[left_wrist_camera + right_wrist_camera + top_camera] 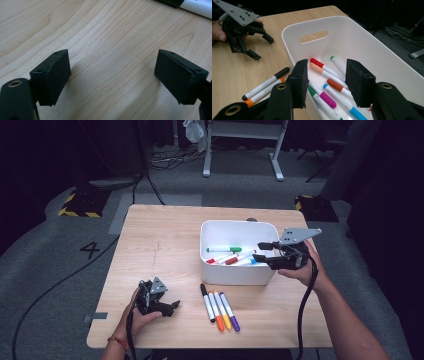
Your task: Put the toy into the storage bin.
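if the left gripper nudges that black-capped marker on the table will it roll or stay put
The black-capped marker looks round and smooth, lying flat on the bare wood table, so it would probably roll sideways. The orange marker right beside it might stop it. It seems stiff and light, so the jaws should lift it easily.

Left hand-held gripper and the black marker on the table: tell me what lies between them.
Bare wood. In the high view nothing lies between the left hand-held gripper and the black marker on the table.
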The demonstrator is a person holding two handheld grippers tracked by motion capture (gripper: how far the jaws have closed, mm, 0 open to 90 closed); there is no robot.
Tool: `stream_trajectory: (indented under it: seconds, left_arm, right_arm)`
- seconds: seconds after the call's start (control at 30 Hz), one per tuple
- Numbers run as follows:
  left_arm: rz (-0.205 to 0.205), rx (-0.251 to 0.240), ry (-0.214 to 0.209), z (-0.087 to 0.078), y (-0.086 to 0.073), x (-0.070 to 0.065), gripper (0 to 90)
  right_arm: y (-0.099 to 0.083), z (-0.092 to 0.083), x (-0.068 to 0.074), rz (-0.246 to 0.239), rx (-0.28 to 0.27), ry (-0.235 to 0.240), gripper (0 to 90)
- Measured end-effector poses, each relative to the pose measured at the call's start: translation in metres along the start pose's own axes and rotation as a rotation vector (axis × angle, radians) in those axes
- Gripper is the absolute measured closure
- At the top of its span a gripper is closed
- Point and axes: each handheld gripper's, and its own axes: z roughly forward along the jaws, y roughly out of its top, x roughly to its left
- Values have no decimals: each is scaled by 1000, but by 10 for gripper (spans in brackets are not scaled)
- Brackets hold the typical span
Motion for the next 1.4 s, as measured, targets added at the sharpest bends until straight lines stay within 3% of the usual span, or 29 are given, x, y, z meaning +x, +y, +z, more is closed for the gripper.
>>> stream_trajectory:
  seconds: [0.17, 0.33, 0.43, 0.83, 1.17, 1.4]
  left_arm:
    - [0, 0, 0, 0, 0, 0, 137]
    - [0, 0, 0, 0, 0, 0, 137]
    - [1, 0, 1, 0, 0, 0, 137]
    - [0, 0, 0, 0, 0, 0, 137]
    - [2, 0, 2, 0, 0, 0, 137]
    - [2, -1, 2, 0, 0, 0, 137]
  right_arm:
    - [-11, -12, 19, -4, -44, 8, 507]
    - [-26, -11, 36, -10, -40, 42, 474]
    - [-45, 0, 56, -24, -4, 61, 431]
    - [-98, 53, 99, 5, 131, 176, 398]
    - [-113, 73, 113, 37, 161, 224, 394]
    - [-120, 83, 115, 26, 200, 206, 399]
